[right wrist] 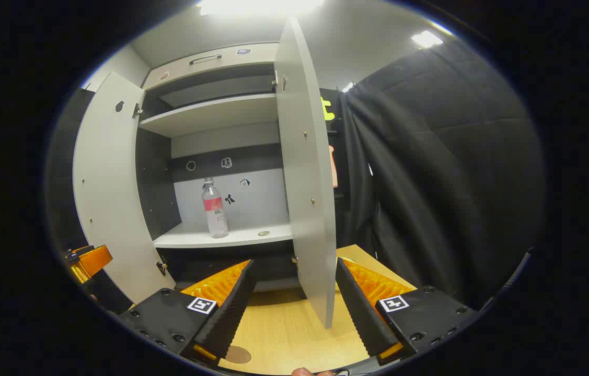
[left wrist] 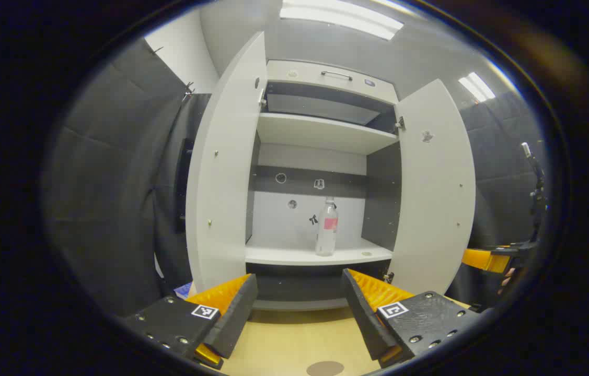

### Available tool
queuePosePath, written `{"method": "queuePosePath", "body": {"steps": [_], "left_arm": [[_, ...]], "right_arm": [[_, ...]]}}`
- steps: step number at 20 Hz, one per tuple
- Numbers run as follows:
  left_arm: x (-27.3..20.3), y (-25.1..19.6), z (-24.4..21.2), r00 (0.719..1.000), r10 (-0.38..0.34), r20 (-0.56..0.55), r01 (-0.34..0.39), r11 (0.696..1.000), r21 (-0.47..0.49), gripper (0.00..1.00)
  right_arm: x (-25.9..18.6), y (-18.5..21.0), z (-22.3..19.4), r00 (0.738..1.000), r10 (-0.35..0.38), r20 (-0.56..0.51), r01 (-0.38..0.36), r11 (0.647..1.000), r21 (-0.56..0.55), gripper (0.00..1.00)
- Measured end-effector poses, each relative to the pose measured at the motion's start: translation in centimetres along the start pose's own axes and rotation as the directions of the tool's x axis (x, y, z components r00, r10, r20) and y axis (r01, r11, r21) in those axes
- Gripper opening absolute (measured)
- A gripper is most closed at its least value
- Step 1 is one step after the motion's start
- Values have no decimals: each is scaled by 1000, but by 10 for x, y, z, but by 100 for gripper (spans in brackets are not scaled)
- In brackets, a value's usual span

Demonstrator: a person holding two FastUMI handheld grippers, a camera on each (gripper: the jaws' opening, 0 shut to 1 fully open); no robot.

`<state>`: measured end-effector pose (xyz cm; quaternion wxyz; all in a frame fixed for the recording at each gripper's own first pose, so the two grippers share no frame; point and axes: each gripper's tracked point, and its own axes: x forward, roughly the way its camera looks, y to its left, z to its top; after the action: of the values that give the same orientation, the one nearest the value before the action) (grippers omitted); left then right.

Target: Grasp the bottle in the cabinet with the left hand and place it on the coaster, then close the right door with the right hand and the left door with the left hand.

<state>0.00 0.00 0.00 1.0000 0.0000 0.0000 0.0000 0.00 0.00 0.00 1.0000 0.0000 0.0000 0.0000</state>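
A clear bottle [left wrist: 326,227] with a pink label stands upright on the lower shelf of the white cabinet [left wrist: 320,133], whose left door [left wrist: 223,177] and right door [left wrist: 435,193] both hang wide open. My left gripper [left wrist: 299,318] is open in front of the cabinet, well short of the bottle. A round brown coaster [left wrist: 324,368] lies on the wooden table just below it. In the right gripper view the bottle [right wrist: 214,209] is on the shelf, the coaster [right wrist: 237,354] is near the bottom, and my right gripper [right wrist: 294,313] is open with the right door's [right wrist: 307,172] edge between its fingers, untouched.
The wooden table top [left wrist: 294,339] runs up to the cabinet base. Black cloth walls close in on both sides. The right gripper [left wrist: 487,259] with a hand shows at the far right of the left gripper view, and the left gripper [right wrist: 88,261] at the left edge of the right gripper view.
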Motion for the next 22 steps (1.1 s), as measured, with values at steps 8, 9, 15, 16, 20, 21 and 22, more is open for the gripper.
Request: {"method": "queuePosePath", "body": {"steps": [8, 9, 15, 16, 20, 21, 22], "left_arm": [[0, 1, -2, 1000, 5, -3, -5, 1000, 11, 94], [0, 1, -2, 1000, 7, -4, -7, 1000, 10, 94], [-2, 4, -6, 1000, 13, -13, -13, 1000, 13, 94], [-3, 5, -7, 1000, 14, -12, -13, 1000, 13, 94], [-2, 2, -11, 1000, 3, -15, -3, 1000, 8, 95], [-1, 1, -12, 1000, 0, -16, 0, 1000, 7, 95], [1, 0, -14, 1000, -6, -18, 6, 1000, 5, 95]], "right_arm": [[-1, -4, 1, 1000, -3, 8, 3, 1000, 8, 97], [-1, -4, -1, 1000, -5, 9, 5, 1000, 7, 97], [-4, -4, -4, 1000, -10, 4, 10, 1000, 4, 97], [-4, -5, -4, 1000, -12, 5, 12, 1000, 2, 97], [-6, -4, -4, 1000, -21, 1, 21, 1000, 4, 97], [-6, -6, -3, 1000, -26, 1, 26, 1000, 3, 97], [-6, -7, -2, 999, -33, 1, 33, 999, 2, 97]]}}
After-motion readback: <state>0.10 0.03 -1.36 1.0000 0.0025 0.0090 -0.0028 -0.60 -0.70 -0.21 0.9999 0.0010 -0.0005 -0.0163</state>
